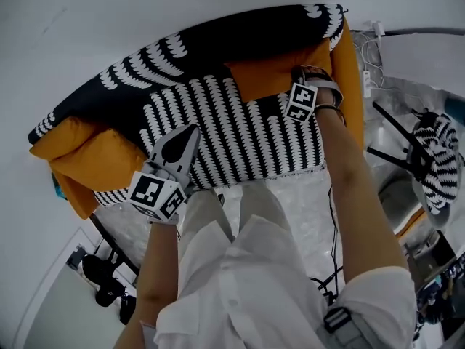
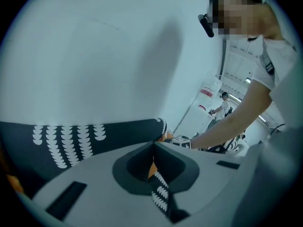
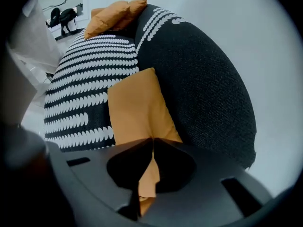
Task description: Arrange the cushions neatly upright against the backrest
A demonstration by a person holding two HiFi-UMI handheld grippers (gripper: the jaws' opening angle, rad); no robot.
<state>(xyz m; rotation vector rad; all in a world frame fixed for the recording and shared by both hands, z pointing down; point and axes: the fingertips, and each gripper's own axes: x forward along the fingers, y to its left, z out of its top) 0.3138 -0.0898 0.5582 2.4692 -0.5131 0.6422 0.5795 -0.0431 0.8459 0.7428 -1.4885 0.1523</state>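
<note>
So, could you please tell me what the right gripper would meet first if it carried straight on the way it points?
The orange cushion, which lies against the sofa's backrest. The right gripper, jaws shut, points down at its near end; it may touch it, depth is unclear.

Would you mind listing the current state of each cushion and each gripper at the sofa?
Left gripper: shut, empty, above the seat.
Right gripper: shut on the right cushion.
Right cushion: leaning against the backrest.
Left cushions: two, piled at the seat's opposite end.
</note>
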